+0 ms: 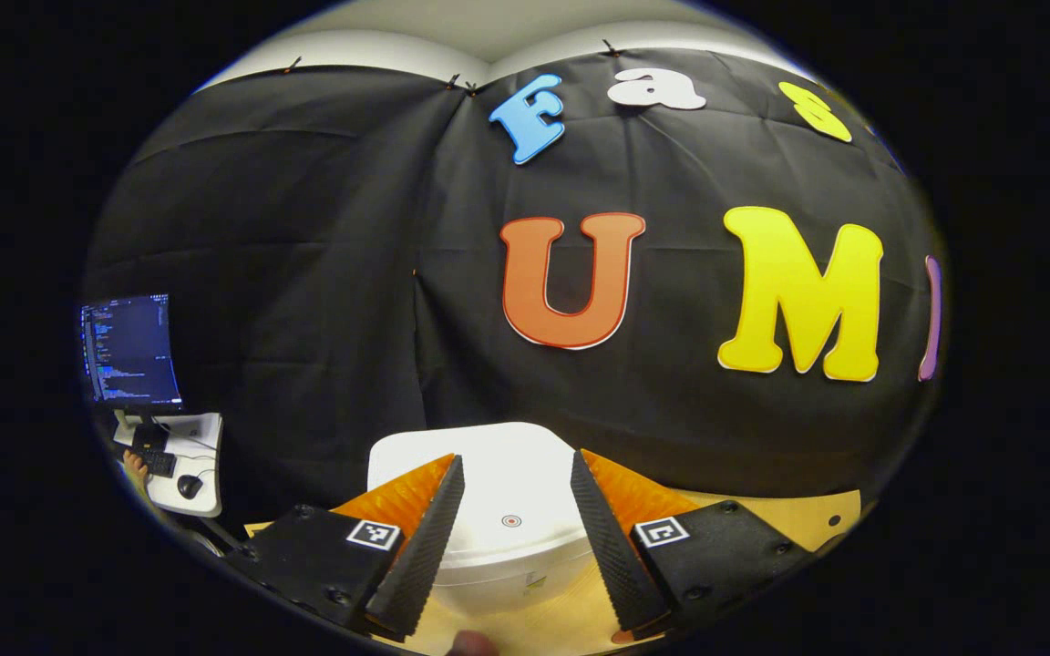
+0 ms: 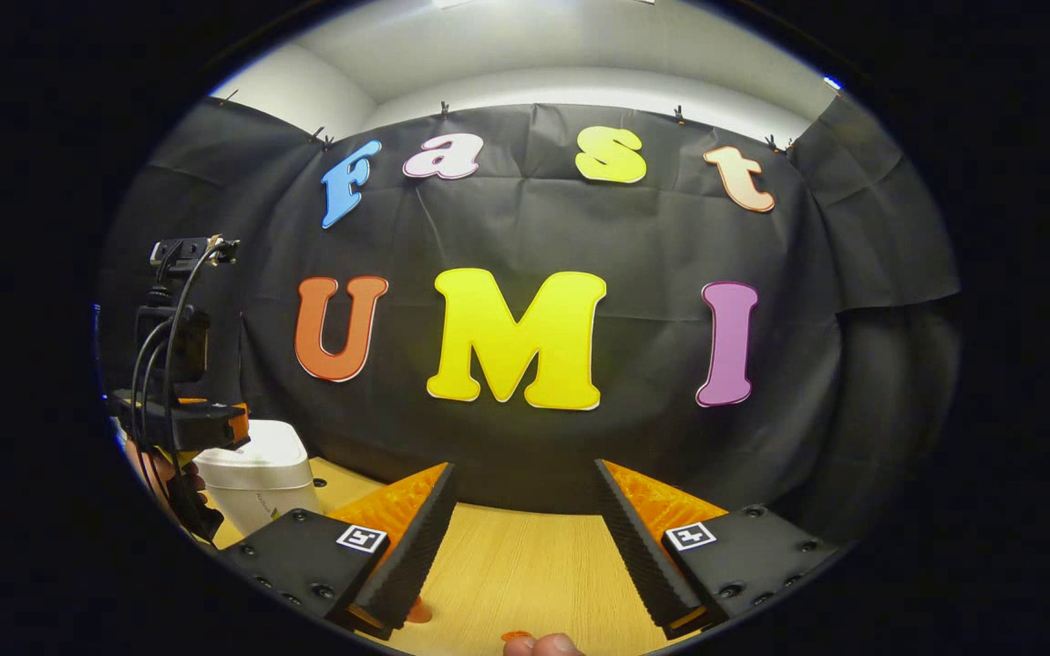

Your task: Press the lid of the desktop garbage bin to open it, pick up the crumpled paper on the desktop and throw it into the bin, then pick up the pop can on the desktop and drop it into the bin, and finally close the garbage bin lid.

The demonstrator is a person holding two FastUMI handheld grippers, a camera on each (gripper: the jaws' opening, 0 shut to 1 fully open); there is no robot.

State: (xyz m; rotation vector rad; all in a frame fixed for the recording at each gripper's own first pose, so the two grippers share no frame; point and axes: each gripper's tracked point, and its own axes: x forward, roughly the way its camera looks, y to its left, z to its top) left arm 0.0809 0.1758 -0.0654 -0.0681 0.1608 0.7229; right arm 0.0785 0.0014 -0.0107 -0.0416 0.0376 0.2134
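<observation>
Jaws, left gripper (image 1: 516, 528): apart, nothing between them, hovering just above the bin lid.
Jaws, right gripper (image 2: 525, 538): apart, empty, over bare counter (image 2: 525, 565).
Bin (image 1: 507, 497): white, lid down, small round mark on top, standing on the wooden counter against the black cloth wall.
Bin in right gripper view (image 2: 256, 483): far left, under the left gripper.
Background: monitor (image 1: 130, 351), keyboard and mouse on a side desk, far left.

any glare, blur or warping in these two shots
Left gripper view: strong fisheye bend, sharp focus, the white bin evenly lit with no glare. Right gripper view: same bowing, bright ceiling band on top, wooden desktop carrying a soft sheen.
</observation>
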